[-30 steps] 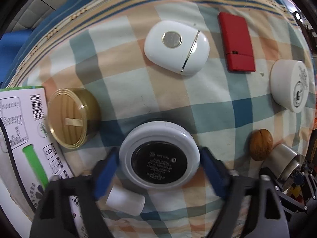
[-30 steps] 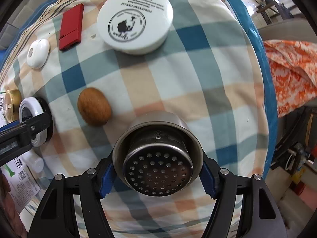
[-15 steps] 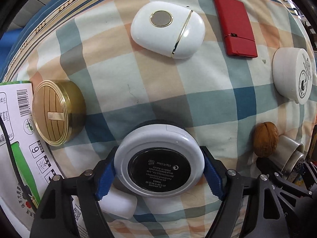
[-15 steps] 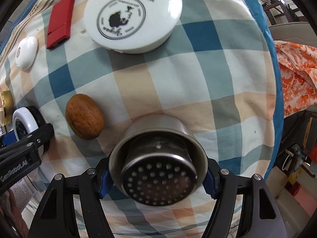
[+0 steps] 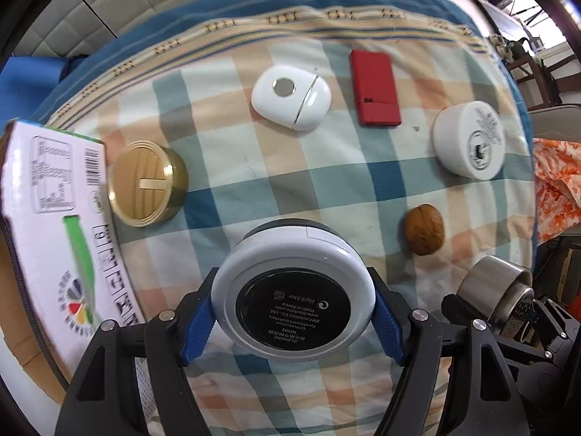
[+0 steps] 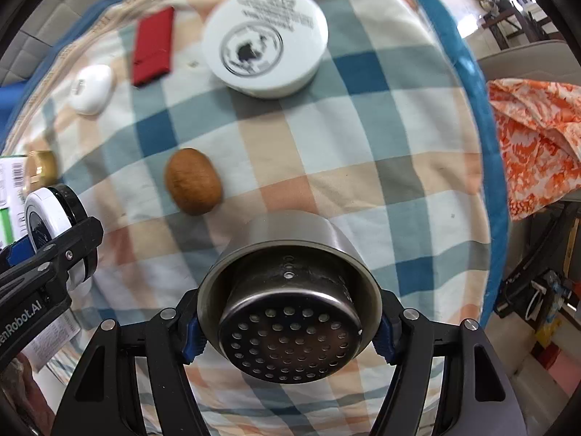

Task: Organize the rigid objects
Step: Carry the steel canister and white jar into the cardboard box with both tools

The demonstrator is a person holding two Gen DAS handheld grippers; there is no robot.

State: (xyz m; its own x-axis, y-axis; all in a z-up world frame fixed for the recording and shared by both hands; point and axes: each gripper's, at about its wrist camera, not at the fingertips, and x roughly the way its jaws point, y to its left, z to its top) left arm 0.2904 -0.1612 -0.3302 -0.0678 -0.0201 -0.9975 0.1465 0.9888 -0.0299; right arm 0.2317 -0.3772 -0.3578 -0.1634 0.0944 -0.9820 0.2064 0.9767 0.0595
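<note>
While both grippers point down at the checked cloth (image 5: 254,167), each grips one item, lifted clear.

Left wrist view: left gripper (image 5: 292,321), fingers about half open and clamped on the compact (image 5: 292,290), white rim, black label. It has risen since a second ago; more cloth shows, and the small white cap once beneath it is gone from sight. On the cloth: gold tin (image 5: 147,183) far left beside the box (image 5: 54,225); white case (image 5: 290,96) and red case (image 5: 374,87) far; cream jar (image 5: 468,138) right; walnut (image 5: 423,229) near right.

Right wrist view: right gripper (image 6: 288,321), fingers likewise half open, pressed on the strainer (image 6: 290,290), which now sits tilted. Walnut (image 6: 192,185) lies just beyond; cream jar (image 6: 265,38) far.

Judgement: both picks done; placing remains.
</note>
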